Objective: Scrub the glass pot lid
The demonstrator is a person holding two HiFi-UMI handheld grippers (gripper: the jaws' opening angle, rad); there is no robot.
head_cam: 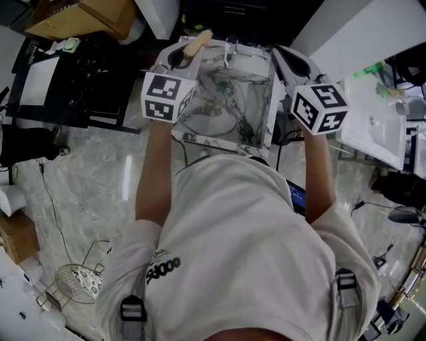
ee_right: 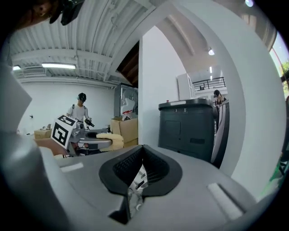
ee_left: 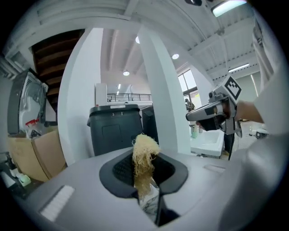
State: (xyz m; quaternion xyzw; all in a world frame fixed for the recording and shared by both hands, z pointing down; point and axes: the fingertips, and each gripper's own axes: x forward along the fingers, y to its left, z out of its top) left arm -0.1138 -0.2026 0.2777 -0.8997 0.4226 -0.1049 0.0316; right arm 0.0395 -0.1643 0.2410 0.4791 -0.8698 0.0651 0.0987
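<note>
Under both grippers: marble-patterned sink (head_cam: 258, 100), seen from the head view
Glass pot lid (head_cam: 221, 110): faint round outline lying in the sink, below and between the two grippers, nearer the left one; neither gripper touches it
Left gripper (head_cam: 188, 52): held up over the sink's left rim, jaws pinched on a tan fibrous scrubber (head_cam: 198, 43)
Left gripper view: left gripper (ee_left: 146, 176) has its jaws tight on the scrubber (ee_left: 144, 149); the frayed tuft sticks out past the fingertips, upright
Right gripper (head_cam: 287, 58): held up over the sink's right rim, level with the left one, well apart from it
Right gripper view: right gripper (ee_right: 139, 153) has its fingertips meeting, nothing clamped; a marbled patch shows through the slit below the pads
Cross views: right gripper (ee_left: 212, 110) shows to the right of the left jaws; left gripper (ee_right: 83, 135) with scrubber (ee_right: 110, 140) shows to the left of the right jaws
Ahead of the jaws: dark bin (ee_left: 115, 128) (ee_right: 187, 126) beside a white column (ee_left: 165, 90)
Left of the left gripper: cardboard box (head_cam: 80, 16); wire strainer (head_cam: 76, 280) on the floor, far behind it
</note>
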